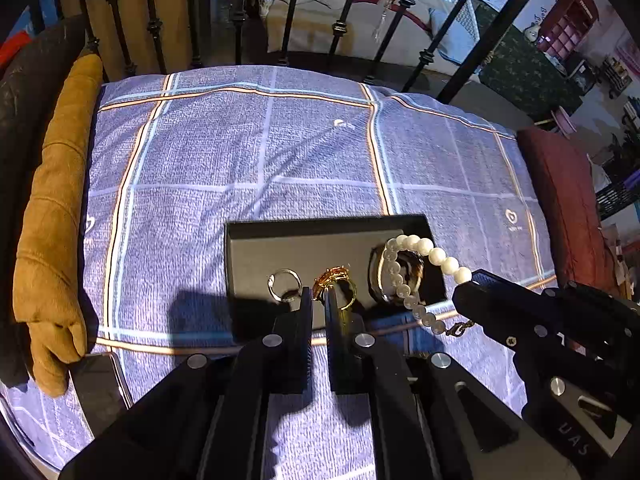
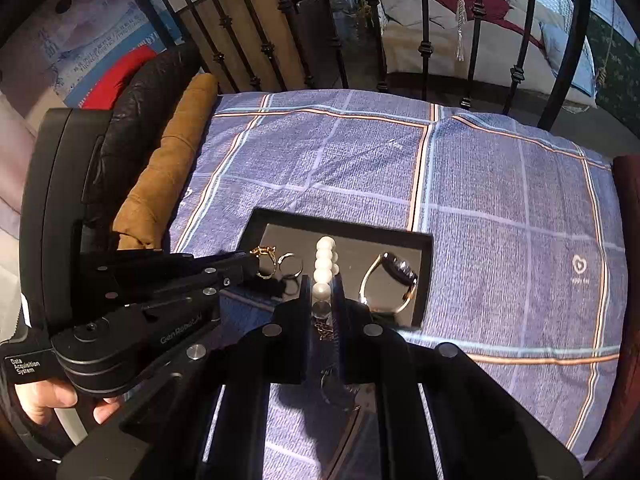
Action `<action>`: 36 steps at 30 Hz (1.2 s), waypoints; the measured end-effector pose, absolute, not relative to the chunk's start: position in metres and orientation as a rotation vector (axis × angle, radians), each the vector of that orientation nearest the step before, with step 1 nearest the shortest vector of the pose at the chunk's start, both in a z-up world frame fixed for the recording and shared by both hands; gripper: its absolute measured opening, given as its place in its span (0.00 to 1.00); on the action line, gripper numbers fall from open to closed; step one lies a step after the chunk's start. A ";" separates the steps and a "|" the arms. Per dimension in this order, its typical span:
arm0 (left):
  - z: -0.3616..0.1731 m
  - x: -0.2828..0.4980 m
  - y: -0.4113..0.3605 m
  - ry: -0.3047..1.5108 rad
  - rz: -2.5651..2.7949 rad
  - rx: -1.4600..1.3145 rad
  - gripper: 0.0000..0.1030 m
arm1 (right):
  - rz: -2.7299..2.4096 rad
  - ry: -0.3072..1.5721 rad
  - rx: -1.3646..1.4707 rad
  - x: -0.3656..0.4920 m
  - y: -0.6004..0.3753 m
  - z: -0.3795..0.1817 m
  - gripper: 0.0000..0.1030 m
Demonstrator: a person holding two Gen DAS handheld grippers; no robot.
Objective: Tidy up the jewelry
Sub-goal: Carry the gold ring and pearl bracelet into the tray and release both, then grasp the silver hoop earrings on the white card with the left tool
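A black jewelry tray [image 1: 304,248] [image 2: 360,228] lies on a blue checked bedspread. In it are a silver ring [image 1: 284,285] [image 2: 291,265] and a wide bangle [image 1: 396,276] [image 2: 390,284]. My left gripper [image 1: 319,294] is shut on a gold ring with an orange stone [image 1: 334,282] [image 2: 264,262], held at the tray's near edge. My right gripper [image 2: 322,296] [image 1: 466,286] is shut on a white pearl bracelet [image 2: 325,264] [image 1: 412,276], held over the tray; its clasp chain [image 1: 460,327] hangs below.
A mustard cushion [image 1: 56,216] lies along the bed's left side, a dark red cushion [image 1: 564,208] at the right. Black iron bed rails [image 1: 288,12] stand behind. A phone-like flat object [image 1: 100,388] lies near left. The bedspread [image 1: 256,152] extends beyond the tray.
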State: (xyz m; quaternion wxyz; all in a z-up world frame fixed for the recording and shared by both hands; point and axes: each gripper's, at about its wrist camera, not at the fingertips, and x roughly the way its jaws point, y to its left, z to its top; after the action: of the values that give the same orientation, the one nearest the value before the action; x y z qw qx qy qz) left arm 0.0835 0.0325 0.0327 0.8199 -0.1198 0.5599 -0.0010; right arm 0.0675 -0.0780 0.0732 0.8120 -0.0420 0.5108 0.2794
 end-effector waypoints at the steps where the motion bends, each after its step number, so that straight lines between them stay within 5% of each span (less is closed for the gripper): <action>1: 0.029 0.092 0.033 1.200 0.006 -0.258 0.05 | 0.593 1.102 -0.090 0.077 -0.075 0.068 0.10; 11: -0.005 0.109 0.034 1.294 0.040 -0.237 0.08 | 0.525 1.235 -0.111 0.110 -0.081 0.019 0.16; 14: 0.005 0.096 0.039 1.263 0.029 -0.247 0.34 | 0.493 1.218 -0.096 0.103 -0.096 0.025 0.31; 19: 0.005 0.052 0.032 1.278 -0.010 -0.243 0.59 | 0.441 1.262 -0.073 0.064 -0.137 0.012 0.31; 26: -0.050 0.007 -0.021 1.458 -0.105 -0.188 0.59 | 0.393 1.415 -0.004 -0.003 -0.174 -0.038 0.31; 36: -0.063 0.043 -0.045 1.471 -0.065 -0.202 0.60 | 0.406 1.381 -0.001 0.007 -0.177 -0.026 0.32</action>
State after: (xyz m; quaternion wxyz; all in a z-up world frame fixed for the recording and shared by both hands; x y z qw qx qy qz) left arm 0.0433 -0.0450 -0.0634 0.7362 -0.0920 0.6698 -0.0294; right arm 0.0068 -0.1775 -0.0260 0.7521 -0.0004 0.6323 0.1861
